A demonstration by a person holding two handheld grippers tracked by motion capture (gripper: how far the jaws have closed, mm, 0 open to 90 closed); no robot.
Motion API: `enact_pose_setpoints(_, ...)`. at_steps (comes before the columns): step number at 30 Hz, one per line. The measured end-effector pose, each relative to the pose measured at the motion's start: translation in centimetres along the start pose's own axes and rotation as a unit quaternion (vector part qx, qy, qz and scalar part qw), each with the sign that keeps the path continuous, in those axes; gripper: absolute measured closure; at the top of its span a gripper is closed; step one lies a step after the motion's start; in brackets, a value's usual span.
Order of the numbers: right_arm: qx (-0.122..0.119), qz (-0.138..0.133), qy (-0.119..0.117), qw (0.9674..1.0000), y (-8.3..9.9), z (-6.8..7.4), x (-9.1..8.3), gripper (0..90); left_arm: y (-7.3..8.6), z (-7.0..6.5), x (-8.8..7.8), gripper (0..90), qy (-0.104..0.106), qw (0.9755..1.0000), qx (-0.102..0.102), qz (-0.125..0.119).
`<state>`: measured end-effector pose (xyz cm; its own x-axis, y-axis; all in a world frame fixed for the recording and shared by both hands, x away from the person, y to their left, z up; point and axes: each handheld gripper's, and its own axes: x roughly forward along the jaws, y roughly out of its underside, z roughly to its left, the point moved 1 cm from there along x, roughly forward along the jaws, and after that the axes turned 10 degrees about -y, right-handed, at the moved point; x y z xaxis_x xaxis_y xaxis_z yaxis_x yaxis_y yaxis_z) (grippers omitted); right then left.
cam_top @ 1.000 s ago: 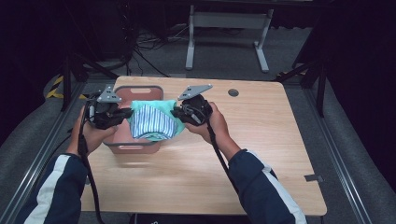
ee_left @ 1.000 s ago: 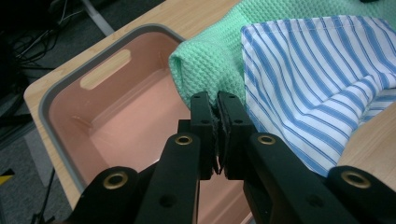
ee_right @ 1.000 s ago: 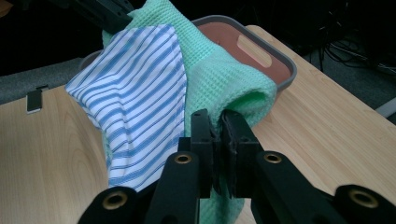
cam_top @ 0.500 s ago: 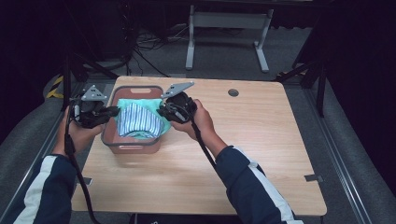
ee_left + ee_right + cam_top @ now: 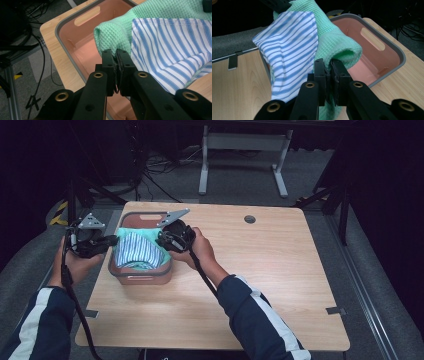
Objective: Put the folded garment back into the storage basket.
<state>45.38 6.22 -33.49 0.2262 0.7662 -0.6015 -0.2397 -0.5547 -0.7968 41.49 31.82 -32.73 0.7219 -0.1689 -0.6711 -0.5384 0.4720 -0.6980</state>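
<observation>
High view: striped cloth (image 5: 138,248) bunched.

Wooden table (image 5: 280,270), round grommet hole (image 5: 249,219) near far edge. Grey metal stand (image 5: 243,150) and black cables (image 5: 155,167) on carpet behind.

Bright counter, dark surroundings

Overhead light is falling evenly on the counter (image 5: 280,270), casting soft shadows; the room behind is fading to black, and the near tongs (image 5: 117,63) are looking slightly soft in both gripper views.
</observation>
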Motion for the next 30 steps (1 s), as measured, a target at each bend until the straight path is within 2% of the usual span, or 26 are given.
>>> enact_pose_setpoints(2,0.002,0.003,-0.001,1.0000,0.0,-0.1,0.4,83.8,0.1,0.0,0.3,85.7,-0.003,1.0000,0.002,0.004)
enact_pose_setpoints(3,0.002,0.005,-0.001,1.0000,0.0,-0.1,0.5,83.8,0.2,-0.1,0.4,85.7,0.000,1.0000,-0.004,0.008)
enact_pose_setpoints(5,0.002,0.009,-0.002,1.0000,0.1,-0.2,1.1,83.8,0.3,0.0,0.7,85.8,-0.004,1.0000,0.002,0.007)
enact_pose_setpoints(7,0.001,0.011,-0.002,0.9999,0.1,-0.2,1.3,83.8,0.4,0.0,0.9,85.7,-0.004,0.9999,-0.003,0.009)
enact_pose_setpoints(8,0.002,0.014,-0.003,0.9999,0.1,-0.3,1.6,83.9,0.4,0.1,0.9,85.7,-0.003,0.9999,0.002,0.016)
enact_pose_setpoints(11,0.004,0.022,-0.003,0.9997,0.3,-0.5,2.4,83.8,0.6,0.1,1.5,85.7,-0.008,0.9998,0.005,0.018)
enact_pose_setpoints(17,0.011,0.027,-0.006,0.9996,0.7,-0.8,3.1,83.9,1.0,0.0,2.5,85.7,-0.009,0.9997,-0.001,0.024)
enact_pose_setpoints(20,0.012,0.031,-0.008,0.9994,0.9,-0.9,3.5,83.8,1.1,-0.1,2.9,85.7,-0.011,0.9994,0.006,0.031)
enact_pose_setpoints(22,0.013,0.035,-0.007,0.9993,1.0,-0.9,3.8,83.8,1.2,-0.2,3.0,85.7,-0.009,0.9995,0.001,0.032)
enact_pose_setpoints(30,0.010,0.050,-0.011,0.9986,1.4,-0.9,4.7,83.8,1.3,-0.7,4.1,85.6,-0.013,0.9990,0.012,0.042)
